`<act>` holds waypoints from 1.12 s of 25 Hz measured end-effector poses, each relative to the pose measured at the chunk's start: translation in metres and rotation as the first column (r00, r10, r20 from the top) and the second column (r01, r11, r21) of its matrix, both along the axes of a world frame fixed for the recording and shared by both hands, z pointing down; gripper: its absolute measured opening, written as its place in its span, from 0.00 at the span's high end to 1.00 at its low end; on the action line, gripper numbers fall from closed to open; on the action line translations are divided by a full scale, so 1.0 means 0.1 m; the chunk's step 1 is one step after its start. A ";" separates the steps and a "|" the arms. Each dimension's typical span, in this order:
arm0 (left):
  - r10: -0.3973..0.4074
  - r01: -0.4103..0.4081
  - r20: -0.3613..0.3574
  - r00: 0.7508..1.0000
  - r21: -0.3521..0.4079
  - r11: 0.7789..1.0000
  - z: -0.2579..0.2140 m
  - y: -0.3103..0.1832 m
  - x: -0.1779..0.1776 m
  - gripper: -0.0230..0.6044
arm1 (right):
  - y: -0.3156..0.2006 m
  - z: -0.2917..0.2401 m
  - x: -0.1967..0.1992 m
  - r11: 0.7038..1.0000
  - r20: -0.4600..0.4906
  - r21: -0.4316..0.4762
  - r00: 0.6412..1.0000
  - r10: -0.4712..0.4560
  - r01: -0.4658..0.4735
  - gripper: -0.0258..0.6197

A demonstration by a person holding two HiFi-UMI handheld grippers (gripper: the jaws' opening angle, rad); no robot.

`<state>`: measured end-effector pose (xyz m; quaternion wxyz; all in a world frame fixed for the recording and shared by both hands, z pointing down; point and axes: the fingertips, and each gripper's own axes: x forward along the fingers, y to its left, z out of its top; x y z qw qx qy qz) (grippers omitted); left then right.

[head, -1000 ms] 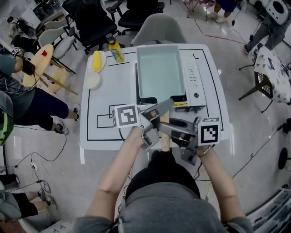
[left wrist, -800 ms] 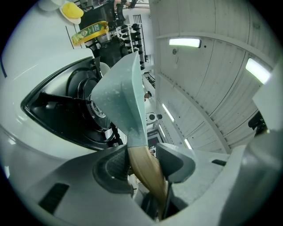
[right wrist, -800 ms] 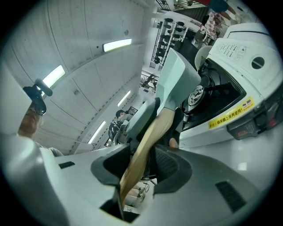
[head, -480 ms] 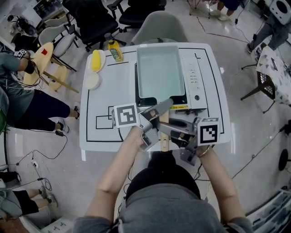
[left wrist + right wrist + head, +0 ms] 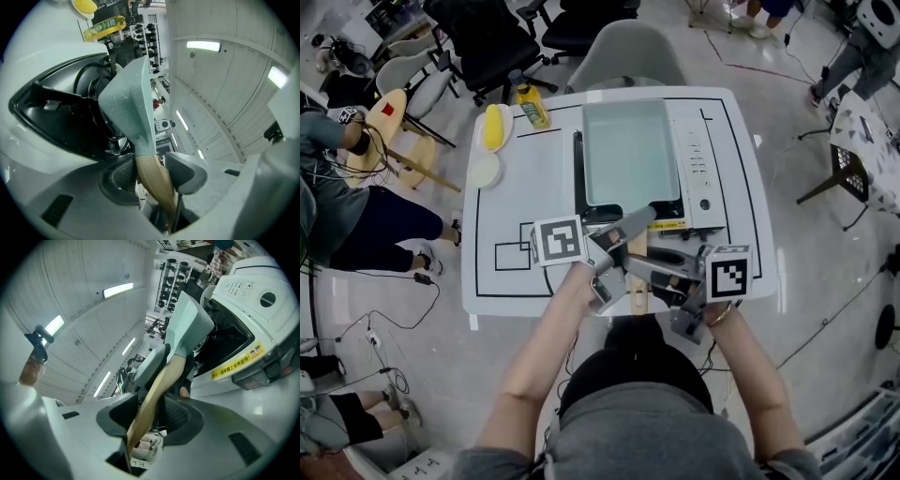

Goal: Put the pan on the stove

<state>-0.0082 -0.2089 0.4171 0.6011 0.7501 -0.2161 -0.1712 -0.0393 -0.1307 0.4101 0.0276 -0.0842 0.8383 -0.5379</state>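
Observation:
A pale green rectangular pan (image 5: 628, 155) sits over the black burner of a white portable stove (image 5: 701, 173) on the white table (image 5: 516, 206). Its wooden handle (image 5: 637, 272) points toward me, past the table's near edge. My left gripper (image 5: 628, 248) comes in from the left and is shut on that handle (image 5: 152, 176). My right gripper (image 5: 645, 274) comes in from the right and is shut on the same handle (image 5: 154, 394), just behind the left one. In both gripper views the pan (image 5: 126, 103) (image 5: 190, 329) stands straight ahead of the jaws.
A yellow bottle (image 5: 534, 105), a plate with a yellow item (image 5: 494, 127) and a pale round dish (image 5: 485, 171) stand at the table's far left. Chairs (image 5: 623, 52) ring the far side. A person (image 5: 337, 187) sits at the left.

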 end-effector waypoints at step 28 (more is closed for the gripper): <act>0.002 -0.003 -0.013 1.000 -0.100 0.995 0.12 -0.06 -0.06 0.69 | -0.07 -0.01 -0.05 0.997 0.052 -0.081 0.999 0.007 -0.002 0.70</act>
